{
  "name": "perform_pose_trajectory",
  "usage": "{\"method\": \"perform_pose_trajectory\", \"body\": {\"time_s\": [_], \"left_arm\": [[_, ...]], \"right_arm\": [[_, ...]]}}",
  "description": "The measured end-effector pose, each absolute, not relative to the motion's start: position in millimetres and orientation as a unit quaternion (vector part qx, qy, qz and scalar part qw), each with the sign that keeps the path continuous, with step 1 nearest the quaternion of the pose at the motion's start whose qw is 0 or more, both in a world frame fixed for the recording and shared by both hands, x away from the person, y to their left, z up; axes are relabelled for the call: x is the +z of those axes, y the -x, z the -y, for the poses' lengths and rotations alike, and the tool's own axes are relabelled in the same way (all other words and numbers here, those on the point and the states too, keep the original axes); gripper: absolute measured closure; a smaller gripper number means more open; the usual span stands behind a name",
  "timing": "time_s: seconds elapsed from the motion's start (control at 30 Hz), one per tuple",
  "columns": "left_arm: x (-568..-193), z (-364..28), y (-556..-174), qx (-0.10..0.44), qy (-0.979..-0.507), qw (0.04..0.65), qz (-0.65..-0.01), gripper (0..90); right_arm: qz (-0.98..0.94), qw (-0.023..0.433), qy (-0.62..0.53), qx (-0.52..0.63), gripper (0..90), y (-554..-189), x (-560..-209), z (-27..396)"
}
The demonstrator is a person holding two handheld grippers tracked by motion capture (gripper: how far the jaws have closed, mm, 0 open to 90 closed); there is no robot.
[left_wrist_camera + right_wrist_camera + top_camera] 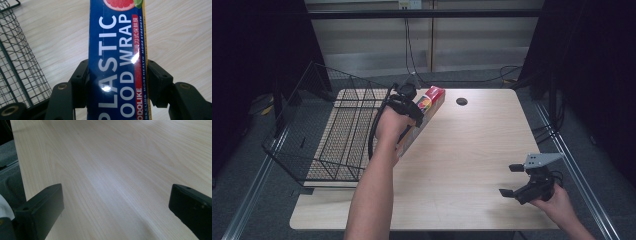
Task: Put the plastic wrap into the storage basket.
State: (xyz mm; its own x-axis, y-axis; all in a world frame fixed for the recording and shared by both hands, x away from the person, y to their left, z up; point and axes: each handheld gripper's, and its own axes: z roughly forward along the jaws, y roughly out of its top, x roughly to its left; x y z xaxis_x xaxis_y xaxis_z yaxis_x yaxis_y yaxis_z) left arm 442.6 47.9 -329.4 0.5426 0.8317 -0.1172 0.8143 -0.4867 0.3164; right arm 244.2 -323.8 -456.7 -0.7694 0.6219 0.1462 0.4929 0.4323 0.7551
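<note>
A long box of plastic food wrap (426, 116), blue with a red end and fruit pictures, is held tilted above the wooden table (472, 150), near the table's back left. My left gripper (412, 112) is shut on it; in the left gripper view both black pads press the box (117, 62) at its sides. My right gripper (510, 180) rests near the table's front right, open, its jaws wide apart over bare wood with nothing between its fingers (42, 207).
A black wire basket (327, 130) stands tipped on the left side of the table, close beside the box; its mesh (17, 62) shows in the left gripper view. A dark round hole (461, 101) lies at the table's back. Cables run behind.
</note>
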Motion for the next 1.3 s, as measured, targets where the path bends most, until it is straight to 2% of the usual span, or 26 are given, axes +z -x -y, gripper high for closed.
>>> {"method": "perform_pose_trajectory", "body": {"time_s": [1.3], "left_arm": [[-283.7, -87.8, -438.5, 0.037, -0.84, 0.171, -0.514, 45.0]], "right_arm": [[-0.845, 0.076, -0.332, 0.413, 0.0, -243.3, -455.2, 322.5]]}}
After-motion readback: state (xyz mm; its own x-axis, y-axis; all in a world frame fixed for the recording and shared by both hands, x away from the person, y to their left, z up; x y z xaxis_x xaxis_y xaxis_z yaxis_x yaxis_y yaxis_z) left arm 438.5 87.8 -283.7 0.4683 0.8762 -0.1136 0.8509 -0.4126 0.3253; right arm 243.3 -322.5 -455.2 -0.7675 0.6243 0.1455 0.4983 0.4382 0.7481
